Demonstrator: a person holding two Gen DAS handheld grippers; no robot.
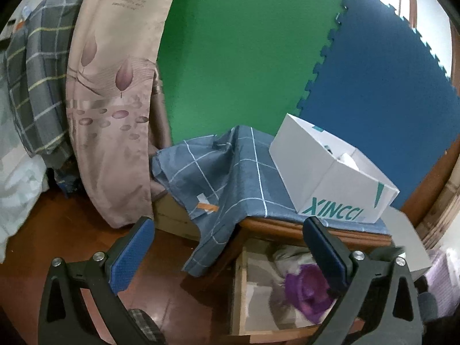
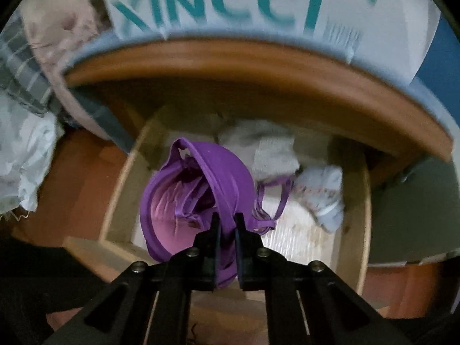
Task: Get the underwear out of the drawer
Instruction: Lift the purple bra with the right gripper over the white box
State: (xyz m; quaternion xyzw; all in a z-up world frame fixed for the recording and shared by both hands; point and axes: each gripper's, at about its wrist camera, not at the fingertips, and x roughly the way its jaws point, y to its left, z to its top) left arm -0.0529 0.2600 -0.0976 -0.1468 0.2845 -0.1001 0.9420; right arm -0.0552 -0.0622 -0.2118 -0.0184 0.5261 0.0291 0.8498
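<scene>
In the right wrist view my right gripper (image 2: 226, 218) is shut on a purple bra (image 2: 198, 189), pinching its edge, and the cups hang to the left of the fingers above the open wooden drawer (image 2: 120, 201). A strap trails to the right. Inside the drawer lie a white-grey garment (image 2: 267, 149) and a pale blue one (image 2: 325, 195). From the left wrist view the same bra (image 1: 307, 290) shows blurred over the drawer (image 1: 240, 287). My left gripper (image 1: 227, 224) is open with nothing between its blue-padded fingers, in front of the cabinet's left corner.
A white XINCCI box (image 1: 330, 178) sits on the cabinet top over a blue checked cloth (image 1: 230, 172) that hangs off the left corner. A pink flowered curtain (image 1: 115, 100) and bedding stand at left. Green and blue foam mats (image 1: 244, 57) back the cabinet, and the floor is wooden (image 1: 72, 244).
</scene>
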